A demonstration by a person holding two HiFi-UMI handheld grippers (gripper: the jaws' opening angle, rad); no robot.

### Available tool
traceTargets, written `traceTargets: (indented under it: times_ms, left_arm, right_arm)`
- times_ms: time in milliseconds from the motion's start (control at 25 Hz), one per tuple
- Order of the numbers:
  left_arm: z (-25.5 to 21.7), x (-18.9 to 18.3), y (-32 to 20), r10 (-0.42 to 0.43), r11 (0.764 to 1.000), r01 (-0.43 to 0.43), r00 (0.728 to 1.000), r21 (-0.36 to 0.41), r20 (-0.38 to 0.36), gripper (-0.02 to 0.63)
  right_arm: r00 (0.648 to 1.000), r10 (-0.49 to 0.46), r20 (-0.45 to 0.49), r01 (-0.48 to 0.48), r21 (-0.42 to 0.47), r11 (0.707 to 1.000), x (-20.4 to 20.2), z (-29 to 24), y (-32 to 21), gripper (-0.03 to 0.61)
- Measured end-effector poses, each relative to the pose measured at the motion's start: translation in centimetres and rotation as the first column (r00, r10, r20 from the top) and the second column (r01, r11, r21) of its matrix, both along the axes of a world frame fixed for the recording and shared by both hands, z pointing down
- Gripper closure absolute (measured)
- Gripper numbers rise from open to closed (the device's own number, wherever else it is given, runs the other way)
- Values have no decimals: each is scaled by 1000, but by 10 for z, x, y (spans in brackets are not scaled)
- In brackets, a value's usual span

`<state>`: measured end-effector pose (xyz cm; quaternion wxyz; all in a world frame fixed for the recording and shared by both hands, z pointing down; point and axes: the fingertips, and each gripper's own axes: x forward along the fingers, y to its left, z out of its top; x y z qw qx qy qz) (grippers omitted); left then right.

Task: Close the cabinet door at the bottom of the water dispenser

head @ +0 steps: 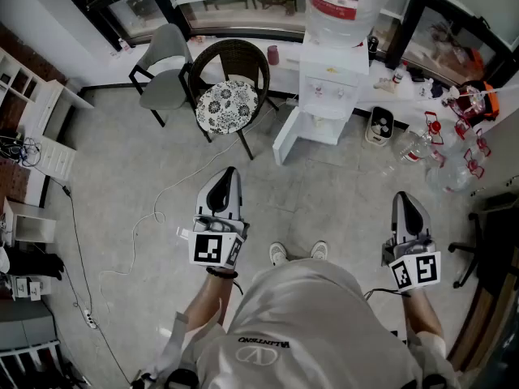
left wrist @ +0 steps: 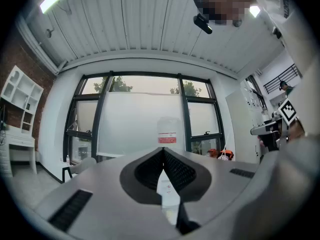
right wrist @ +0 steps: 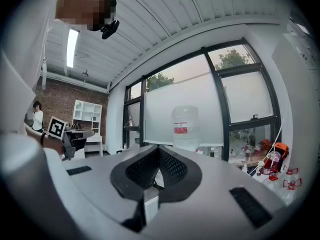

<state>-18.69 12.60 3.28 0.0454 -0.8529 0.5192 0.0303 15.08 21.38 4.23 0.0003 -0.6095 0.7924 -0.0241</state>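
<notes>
A white water dispenser [head: 332, 87] with a clear bottle [head: 340, 2] on top stands by the window. The cabinet door [head: 285, 140] at its bottom hangs open, swung out to the left. My left gripper [head: 223, 191] is shut and empty, held level well short of the dispenser. My right gripper [head: 405, 209] is also shut and empty, further right. Beyond the closed tips of the left gripper [left wrist: 163, 150] rises the bottle [left wrist: 169, 131]. It shows again above the right gripper [right wrist: 159, 149] as a clear bottle [right wrist: 186, 128].
A dark wicker chair [head: 231, 83] with a patterned cushion and a grey chair [head: 162, 59] stand left of the dispenser. A white cable [head: 154, 217] trails over the floor. Bottles and red items [head: 454, 136] lie at the right. White shelves [head: 32, 128] line the left wall.
</notes>
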Motion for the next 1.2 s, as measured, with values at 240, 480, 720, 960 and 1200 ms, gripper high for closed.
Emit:
traceTargets:
  times_ms: [240,480,720,960,1200]
  left_arm:
    - [2,-8,0,17,1000,-17,1000,0,-17,612]
    - [5,-13,-1,62,998,-62,998,-6,-28,612]
    - [17,-18,-4,116,993,-117,993,-28,-30,612]
    - [31,-24,-10,124,990,-126,992,-61,-30,612]
    - [38,-15,-23,116,990,-118,993,-75,-30,612]
  right_arm:
    - [1000,2,16,-2,5,1000,-18,1,-3,563]
    - [1000,8,13,-8,6,1000,-41,1,-5,563]
    - [1000,5,-8,-5,6,1000,-67,6,-6,563]
    - [999,-27,-47,27,-10,1000,-90,13,-10,563]
    - [997,-51,-52,50,-17,999,-84,18,-29,563]
